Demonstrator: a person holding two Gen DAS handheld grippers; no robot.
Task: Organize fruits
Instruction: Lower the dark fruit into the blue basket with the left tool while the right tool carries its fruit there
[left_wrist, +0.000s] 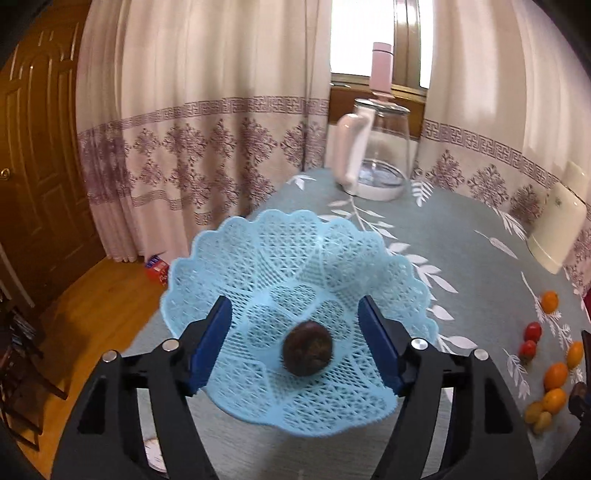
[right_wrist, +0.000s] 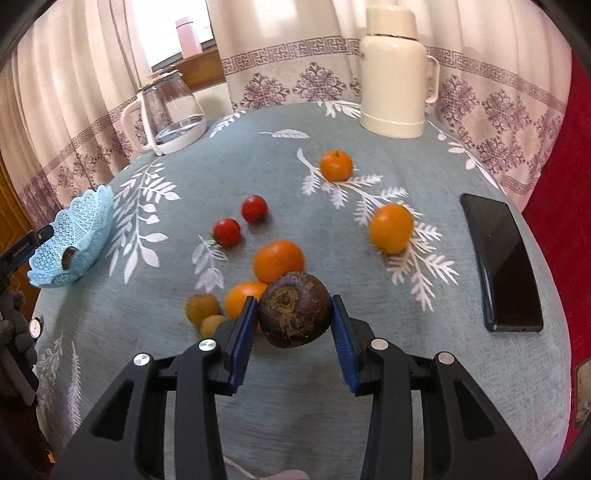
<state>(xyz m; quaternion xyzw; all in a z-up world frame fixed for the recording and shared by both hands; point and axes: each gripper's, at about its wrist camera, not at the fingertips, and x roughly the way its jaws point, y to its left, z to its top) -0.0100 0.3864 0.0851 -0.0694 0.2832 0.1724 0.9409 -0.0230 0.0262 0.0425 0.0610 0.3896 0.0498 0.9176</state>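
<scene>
Right tongs (right_wrist: 294, 317) clamped a dark fruit (right_wrist: 294, 314) above the counter (right_wrist: 369, 369), near scattered oranges (right_wrist: 279, 260). Left tongs (left_wrist: 294, 332), spread wide, straddled a blue basket (left_wrist: 295, 266) containing another dark fruit (left_wrist: 307, 348). Patterned curtains (left_wrist: 184, 129) hung behind.

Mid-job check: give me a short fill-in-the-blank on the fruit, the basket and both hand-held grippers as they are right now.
1. The right hand-held gripper is shut on a dark ____ fruit.
2. The blue basket holds ____ fruit.
3. The left hand-held gripper is ____, its jaws spread either side of the basket.
4. The number of small red fruits on the tablecloth is ____.

Missing words: brown; one; open; two
</scene>
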